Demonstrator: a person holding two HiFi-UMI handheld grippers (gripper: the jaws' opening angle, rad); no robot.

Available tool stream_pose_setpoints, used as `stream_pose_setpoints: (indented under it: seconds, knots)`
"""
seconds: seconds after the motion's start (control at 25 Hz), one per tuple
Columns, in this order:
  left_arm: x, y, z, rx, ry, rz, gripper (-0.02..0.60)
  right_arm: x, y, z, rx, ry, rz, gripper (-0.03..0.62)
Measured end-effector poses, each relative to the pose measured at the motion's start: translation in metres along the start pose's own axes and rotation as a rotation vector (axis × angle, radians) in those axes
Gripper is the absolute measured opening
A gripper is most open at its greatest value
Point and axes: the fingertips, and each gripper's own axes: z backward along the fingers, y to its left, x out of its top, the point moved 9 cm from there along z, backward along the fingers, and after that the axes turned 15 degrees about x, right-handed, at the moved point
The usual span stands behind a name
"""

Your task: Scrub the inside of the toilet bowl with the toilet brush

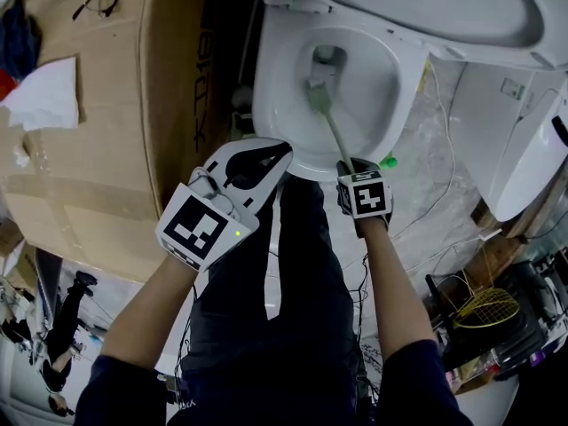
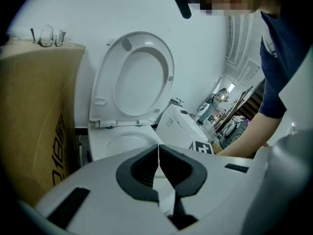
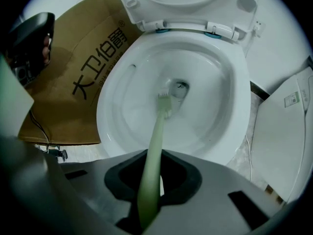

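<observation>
The white toilet bowl (image 1: 284, 122) stands open below me, its seat and lid (image 2: 132, 77) raised. A pale green toilet brush (image 1: 330, 122) reaches down into the bowl. In the right gripper view its handle (image 3: 154, 151) runs forward and its head (image 3: 165, 104) rests low on the bowl wall beside the drain hole (image 3: 180, 87). My right gripper (image 1: 351, 165) is at the bowl's front rim, shut on the brush handle. My left gripper (image 1: 266, 153) hovers just left of it at the front rim, its jaws pressed together on nothing, as the left gripper view (image 2: 158, 151) shows.
A tall cardboard box (image 1: 98, 122) stands close against the toilet's left side, with white paper (image 1: 44, 96) and glasses (image 2: 46, 35) on top. A second white toilet part (image 1: 524, 149) lies to the right. Thin cables (image 1: 435, 211) trail over the floor there. My legs (image 1: 293, 327) stand before the bowl.
</observation>
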Motion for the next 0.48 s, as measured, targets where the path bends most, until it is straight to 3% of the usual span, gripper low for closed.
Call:
stream_pose_setpoints:
  seconds: [0.48]
  knots:
    - [0.002, 0.008, -0.002, -0.004, -0.002, 0.007, 0.035, 0.052, 0.0, -0.004, -0.025, -0.109, 0.029, 0.055]
